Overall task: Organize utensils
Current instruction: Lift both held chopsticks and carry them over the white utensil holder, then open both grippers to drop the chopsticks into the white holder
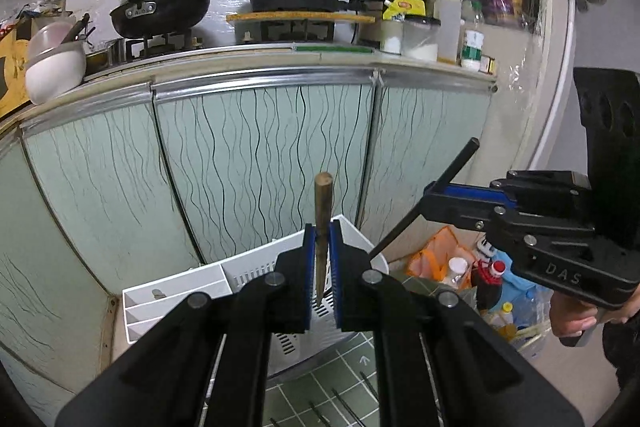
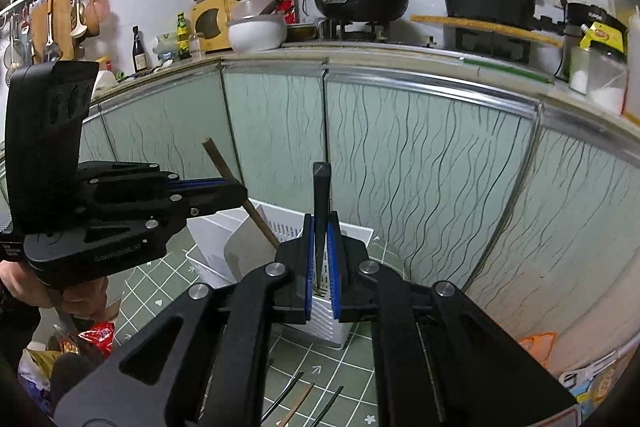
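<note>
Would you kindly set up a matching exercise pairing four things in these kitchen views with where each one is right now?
Things:
1. brown wooden chopstick
2. black chopstick
3. white utensil basket
4. black frying pan

Places:
A. on the green tiled mat, by the cabinet doors
B. clamped in the left hand-held gripper
C. on the stove burner, up on the counter
D. clamped in the right hand-held gripper

Pairs: 1-B, 2-D, 3-A, 4-C

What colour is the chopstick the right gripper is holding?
Black. The chopstick shows best in the right wrist view, clamped upright in the right gripper.
</note>
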`<control>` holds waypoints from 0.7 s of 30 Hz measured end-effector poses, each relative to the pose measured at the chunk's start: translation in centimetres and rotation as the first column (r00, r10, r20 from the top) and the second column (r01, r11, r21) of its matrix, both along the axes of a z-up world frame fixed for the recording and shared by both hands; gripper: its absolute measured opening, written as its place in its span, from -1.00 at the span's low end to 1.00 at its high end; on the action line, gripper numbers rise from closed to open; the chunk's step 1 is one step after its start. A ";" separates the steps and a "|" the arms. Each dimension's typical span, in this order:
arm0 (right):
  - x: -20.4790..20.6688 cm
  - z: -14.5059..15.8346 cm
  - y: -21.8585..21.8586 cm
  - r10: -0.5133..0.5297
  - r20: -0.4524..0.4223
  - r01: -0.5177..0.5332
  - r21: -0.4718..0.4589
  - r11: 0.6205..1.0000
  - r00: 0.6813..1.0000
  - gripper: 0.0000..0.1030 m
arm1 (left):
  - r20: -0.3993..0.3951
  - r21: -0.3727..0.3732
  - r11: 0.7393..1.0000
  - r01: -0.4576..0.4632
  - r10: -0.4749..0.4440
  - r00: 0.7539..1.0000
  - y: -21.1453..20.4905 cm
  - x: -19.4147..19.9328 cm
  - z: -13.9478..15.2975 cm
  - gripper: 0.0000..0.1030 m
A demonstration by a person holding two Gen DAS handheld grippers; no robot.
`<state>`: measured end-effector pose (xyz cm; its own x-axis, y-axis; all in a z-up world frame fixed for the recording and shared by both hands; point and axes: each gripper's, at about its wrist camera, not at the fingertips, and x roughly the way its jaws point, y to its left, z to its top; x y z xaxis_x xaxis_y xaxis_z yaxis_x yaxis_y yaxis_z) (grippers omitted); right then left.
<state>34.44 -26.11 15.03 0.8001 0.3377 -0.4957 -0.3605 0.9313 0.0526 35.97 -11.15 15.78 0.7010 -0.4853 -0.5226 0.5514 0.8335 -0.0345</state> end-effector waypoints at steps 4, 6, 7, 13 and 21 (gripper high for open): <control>0.3 -0.8 -0.1 -0.001 -0.008 0.000 -0.010 1.000 1.000 -0.88 | 0.009 0.026 1.000 -0.001 0.000 1.000 -0.1 -0.1 -0.8 -0.84; 0.1 -1.0 -0.4 -0.009 -0.012 0.009 -0.016 1.000 1.000 -0.48 | 0.016 0.028 1.000 -0.009 0.009 1.000 0.2 -0.5 -0.8 -0.53; -0.3 -0.9 -0.6 -0.011 -0.003 0.011 -0.012 1.000 1.000 -0.19 | 0.022 0.033 0.999 -0.017 0.017 1.000 0.3 -0.7 -0.7 0.20; -3.2 0.1 -1.7 -0.042 0.076 0.043 -0.015 0.999 0.996 0.85 | 0.116 0.065 0.995 -0.075 0.067 0.991 1.8 -3.3 0.4 0.91; -7.5 -0.2 -2.1 -0.058 0.086 0.062 -0.044 0.997 0.995 0.85 | 0.141 0.092 0.990 -0.104 0.090 0.986 4.1 -7.6 0.0 0.91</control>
<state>26.96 -28.23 14.87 0.8581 0.2656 -0.4394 -0.3050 0.9521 -0.0200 28.37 -7.03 15.83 0.8099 -0.3621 -0.4614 0.4615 0.8789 0.1203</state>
